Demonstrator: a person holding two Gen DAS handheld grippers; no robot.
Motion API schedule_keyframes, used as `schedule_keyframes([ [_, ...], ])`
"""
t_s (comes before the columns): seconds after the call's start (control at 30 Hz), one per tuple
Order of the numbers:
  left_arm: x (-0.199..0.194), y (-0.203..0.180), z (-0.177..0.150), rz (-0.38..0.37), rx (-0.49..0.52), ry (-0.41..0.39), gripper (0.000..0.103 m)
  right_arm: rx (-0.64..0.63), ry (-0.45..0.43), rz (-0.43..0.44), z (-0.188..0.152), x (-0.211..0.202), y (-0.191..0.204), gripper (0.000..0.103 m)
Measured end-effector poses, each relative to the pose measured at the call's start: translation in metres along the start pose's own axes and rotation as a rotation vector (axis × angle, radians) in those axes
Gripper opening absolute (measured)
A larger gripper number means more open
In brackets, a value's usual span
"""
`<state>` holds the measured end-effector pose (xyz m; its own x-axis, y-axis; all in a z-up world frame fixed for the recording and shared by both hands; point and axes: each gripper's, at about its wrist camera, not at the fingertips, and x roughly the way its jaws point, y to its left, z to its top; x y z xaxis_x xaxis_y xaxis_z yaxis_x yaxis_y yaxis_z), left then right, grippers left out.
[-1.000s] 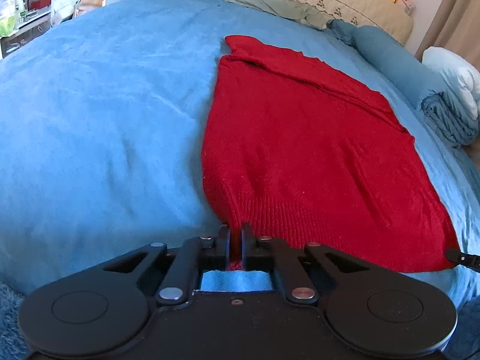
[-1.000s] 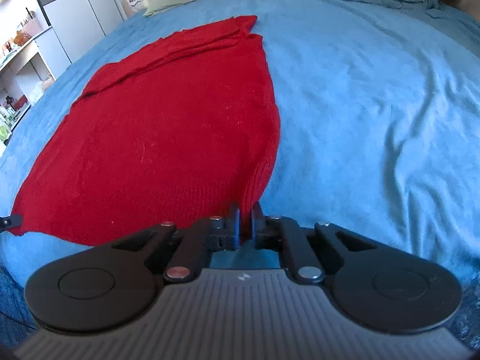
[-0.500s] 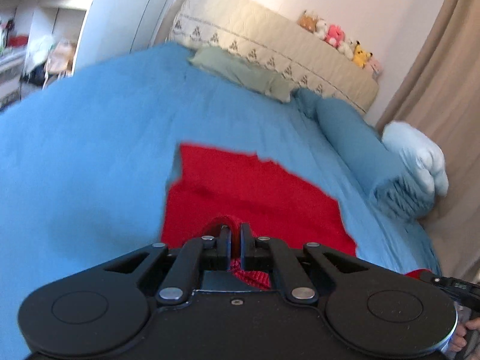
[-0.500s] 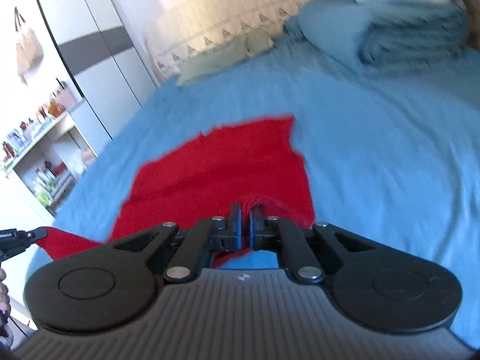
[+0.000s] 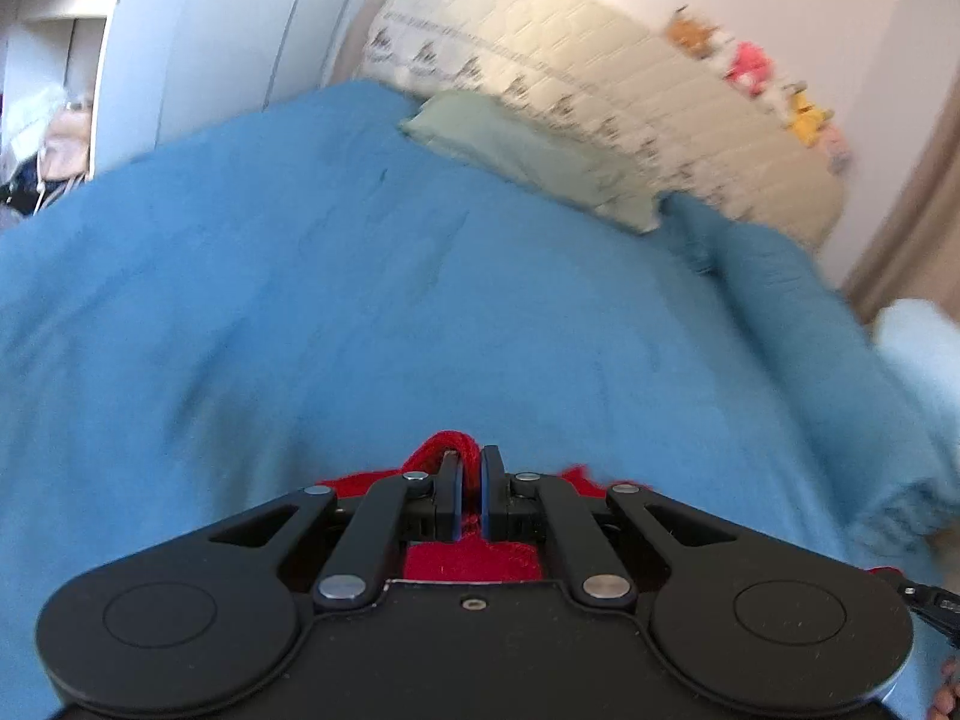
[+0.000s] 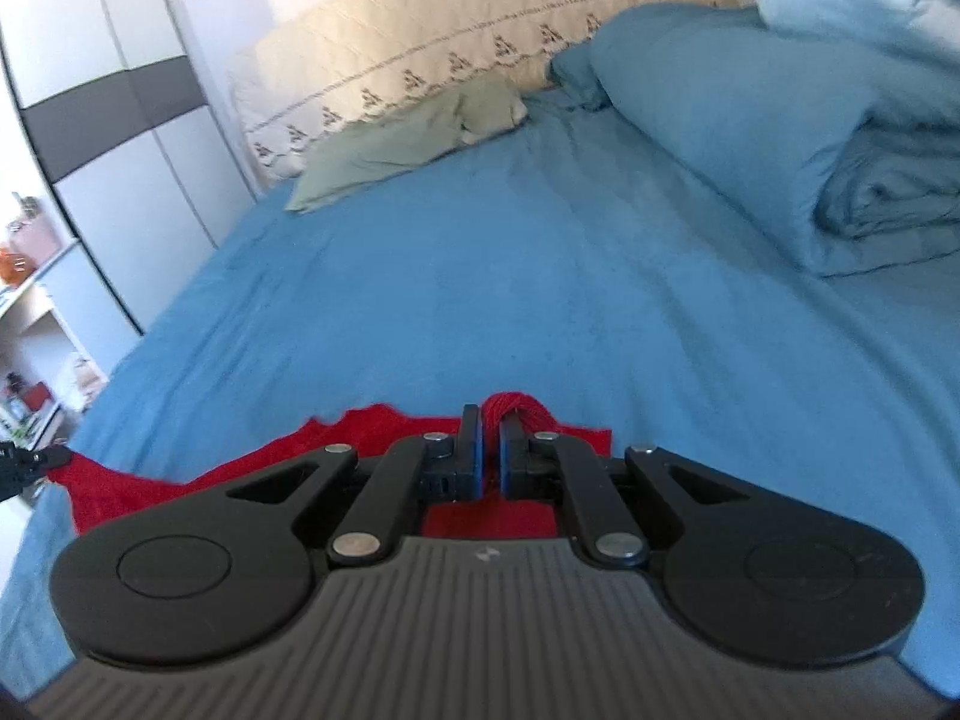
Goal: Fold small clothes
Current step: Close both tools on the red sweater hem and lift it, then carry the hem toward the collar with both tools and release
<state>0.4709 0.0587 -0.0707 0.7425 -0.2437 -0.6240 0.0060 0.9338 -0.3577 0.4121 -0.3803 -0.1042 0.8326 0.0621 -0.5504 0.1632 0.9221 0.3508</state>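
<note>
A red knit sweater [image 6: 150, 480] lies on the blue bed [image 6: 540, 276], mostly hidden under both grippers. My left gripper [image 5: 471, 462] is shut on one hem corner of the sweater [image 5: 444, 444], with red knit bunched between and behind its fingers. My right gripper [image 6: 489, 426] is shut on the other hem corner, red knit bulging past its tips [image 6: 516, 405]. Both corners are carried above the bed, towards the headboard. The left gripper's tip shows at the left edge of the right wrist view [image 6: 24, 459], and the right gripper's tip at the right edge of the left wrist view [image 5: 927, 600].
A green pillow [image 6: 408, 138] and cream headboard [image 6: 450, 42] are at the far end. A rolled blue duvet [image 6: 810, 138] lies along the right side. Plush toys [image 5: 750, 60] sit on the headboard. A wardrobe [image 6: 120, 138] and shelves [image 6: 36, 324] stand to the left.
Both grippers have lifted the hem corners and carried them forward over the sweater towards the headboard. Far less of the sweater is visible now than a second ago.
</note>
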Motion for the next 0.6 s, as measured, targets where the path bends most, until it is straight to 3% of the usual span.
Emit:
schedule_keyframes([
  [0.13, 0.057, 0.015, -0.009, 0.035, -0.048, 0.039, 0.005, 0.035, 0.040, -0.021, -0.008, 0.069, -0.016, 0.020],
  [0.37, 0.091, 0.025, -0.007, 0.056, -0.080, 0.039, 0.005, 0.022, 0.054, -0.048, -0.006, 0.122, -0.028, 0.021],
  [0.43, 0.098, 0.026, -0.008, 0.076, -0.063, 0.043, 0.008, -0.007, 0.055, -0.061, -0.007, 0.131, -0.025, 0.024],
  [0.47, 0.098, 0.026, -0.009, 0.087, -0.050, 0.036, 0.009, -0.032, 0.046, -0.074, -0.008, 0.133, -0.022, 0.032],
  [0.5, 0.097, 0.024, -0.009, 0.098, -0.038, 0.020, 0.028, -0.068, 0.037, -0.097, -0.009, 0.134, -0.017, 0.059],
  [0.53, 0.094, 0.020, -0.010, 0.114, -0.024, -0.001, 0.066, -0.095, 0.025, -0.115, -0.011, 0.131, -0.014, 0.075],
  [0.57, 0.086, 0.016, -0.011, 0.130, -0.003, -0.032, 0.082, -0.128, -0.010, -0.128, -0.014, 0.124, -0.008, 0.097],
  [0.6, 0.074, 0.013, -0.014, 0.143, 0.028, -0.081, 0.099, -0.170, -0.063, -0.128, -0.018, 0.114, -0.002, 0.103],
])
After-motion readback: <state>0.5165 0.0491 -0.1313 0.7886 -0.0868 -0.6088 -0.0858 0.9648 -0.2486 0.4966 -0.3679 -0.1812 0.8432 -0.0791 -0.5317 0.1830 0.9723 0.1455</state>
